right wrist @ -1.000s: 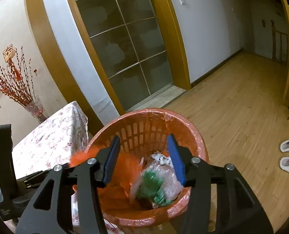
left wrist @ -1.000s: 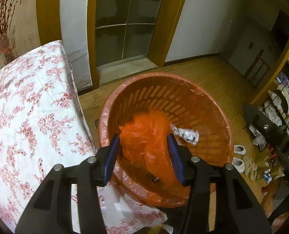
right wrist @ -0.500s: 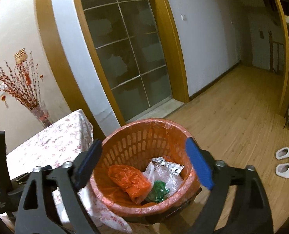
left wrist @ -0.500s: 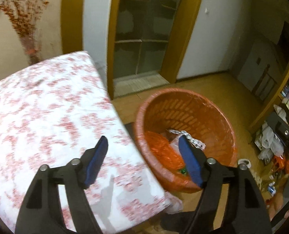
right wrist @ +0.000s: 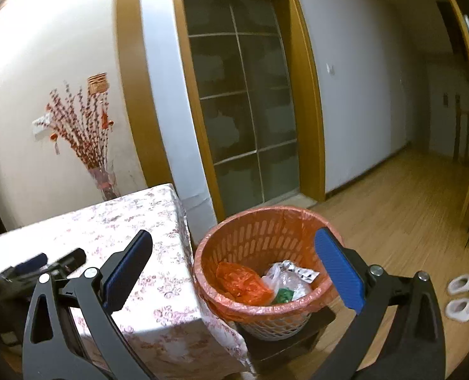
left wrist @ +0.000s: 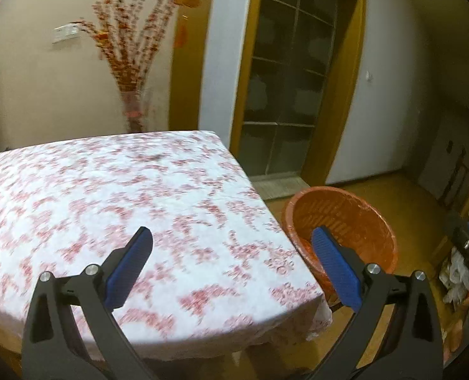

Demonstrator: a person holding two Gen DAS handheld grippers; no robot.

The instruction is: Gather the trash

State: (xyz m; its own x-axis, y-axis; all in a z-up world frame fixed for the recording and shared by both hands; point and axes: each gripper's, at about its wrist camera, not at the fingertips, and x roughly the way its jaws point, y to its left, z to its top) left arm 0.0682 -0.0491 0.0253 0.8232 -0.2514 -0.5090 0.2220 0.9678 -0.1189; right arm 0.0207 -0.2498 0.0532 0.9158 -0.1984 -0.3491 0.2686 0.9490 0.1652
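An orange basket (right wrist: 266,240) lined with an orange bag stands on a dark stool beside the table. Inside lie a crumpled orange bag (right wrist: 242,281), a clear plastic bag (right wrist: 285,280) and something green (right wrist: 283,294). My right gripper (right wrist: 234,272) is open and empty, held above and in front of the basket. My left gripper (left wrist: 231,264) is open and empty over the floral tablecloth (left wrist: 107,196); the basket (left wrist: 345,221) shows at its right. The left gripper also shows in the right wrist view (right wrist: 49,261), over the table.
The table (right wrist: 107,221) with the floral cloth stands left of the basket. A vase of red branches (right wrist: 85,145) stands behind it by the wall. A glass door (right wrist: 244,120) is beyond. White slippers (right wrist: 459,297) lie on the wooden floor at right. Cluttered shelves (left wrist: 468,253) stand at far right.
Both grippers opened and let go of the orange bag and the clear bag, which now lie in the basket. Both pulled back and up; the left swung left over the table.
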